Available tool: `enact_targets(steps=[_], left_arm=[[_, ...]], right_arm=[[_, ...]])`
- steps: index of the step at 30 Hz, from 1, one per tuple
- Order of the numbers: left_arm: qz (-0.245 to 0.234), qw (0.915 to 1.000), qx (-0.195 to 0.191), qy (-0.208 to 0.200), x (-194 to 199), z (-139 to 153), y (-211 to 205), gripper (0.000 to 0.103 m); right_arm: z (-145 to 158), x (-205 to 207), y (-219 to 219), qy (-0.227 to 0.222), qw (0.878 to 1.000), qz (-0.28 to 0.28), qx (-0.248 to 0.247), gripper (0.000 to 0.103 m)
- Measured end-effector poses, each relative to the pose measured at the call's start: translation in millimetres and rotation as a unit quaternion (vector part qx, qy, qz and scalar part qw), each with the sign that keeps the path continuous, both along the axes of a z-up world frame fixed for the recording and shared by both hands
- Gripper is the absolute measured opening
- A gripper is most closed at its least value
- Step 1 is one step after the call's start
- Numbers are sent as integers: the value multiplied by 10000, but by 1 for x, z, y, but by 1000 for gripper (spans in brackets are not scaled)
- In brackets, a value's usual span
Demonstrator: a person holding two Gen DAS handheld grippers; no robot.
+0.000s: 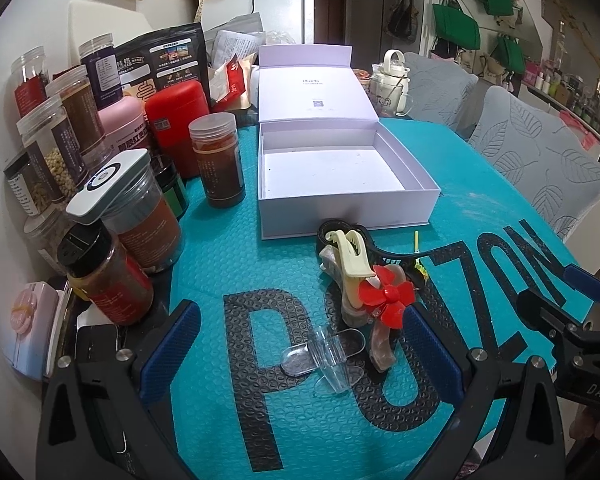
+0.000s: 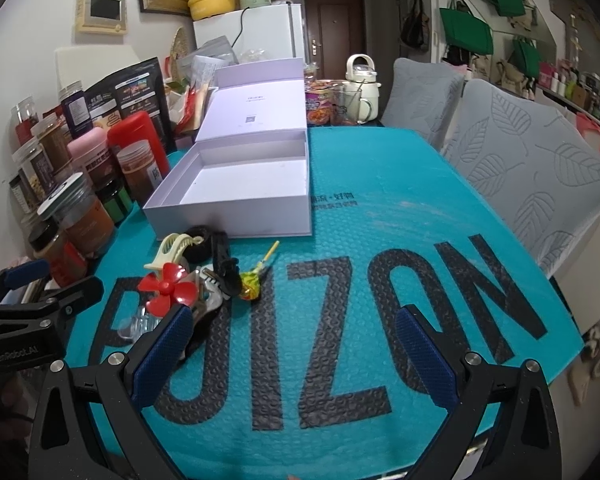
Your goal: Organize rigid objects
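Note:
A small pile of rigid items lies on the teal mat: a red toy propeller [image 1: 390, 295] [image 2: 165, 288], a cream hair claw clip [image 1: 350, 254] [image 2: 172, 250], a clear plastic piece [image 1: 328, 358], a brownish clip [image 1: 382, 348], a black ring [image 2: 199, 240] and a lollipop [image 2: 250, 280]. An open empty white box [image 1: 340, 172] [image 2: 240, 184] stands behind the pile. My left gripper [image 1: 300, 344] is open, its jaws standing either side of the clear piece. My right gripper [image 2: 296, 350] is open and empty, right of the pile.
Several spice jars and bottles [image 1: 112, 216] [image 2: 72, 208] crowd the table's left side. Two grey-covered chairs [image 1: 540, 160] [image 2: 520, 184] stand along the right edge. A cream cup and mug [image 2: 360, 92] sit at the far end.

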State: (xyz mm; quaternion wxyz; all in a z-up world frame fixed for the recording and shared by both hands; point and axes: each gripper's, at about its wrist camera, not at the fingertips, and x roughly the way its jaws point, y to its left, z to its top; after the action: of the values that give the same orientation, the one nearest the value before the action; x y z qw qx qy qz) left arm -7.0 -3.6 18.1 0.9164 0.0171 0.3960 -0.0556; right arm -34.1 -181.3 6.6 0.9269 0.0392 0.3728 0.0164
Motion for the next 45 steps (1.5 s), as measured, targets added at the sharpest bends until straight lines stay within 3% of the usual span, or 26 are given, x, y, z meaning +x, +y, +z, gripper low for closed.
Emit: enact_targets(steps=[25,45], left_arm=[[-112,9999,-52,-58,-17,1,-5,103],[-81,9980,-424,470,-27,-47,7,103]], right_arm=[[-3,-11,1,-22,10000,46,8,103],[-39,-24,5,367,9987,344,124,103]])
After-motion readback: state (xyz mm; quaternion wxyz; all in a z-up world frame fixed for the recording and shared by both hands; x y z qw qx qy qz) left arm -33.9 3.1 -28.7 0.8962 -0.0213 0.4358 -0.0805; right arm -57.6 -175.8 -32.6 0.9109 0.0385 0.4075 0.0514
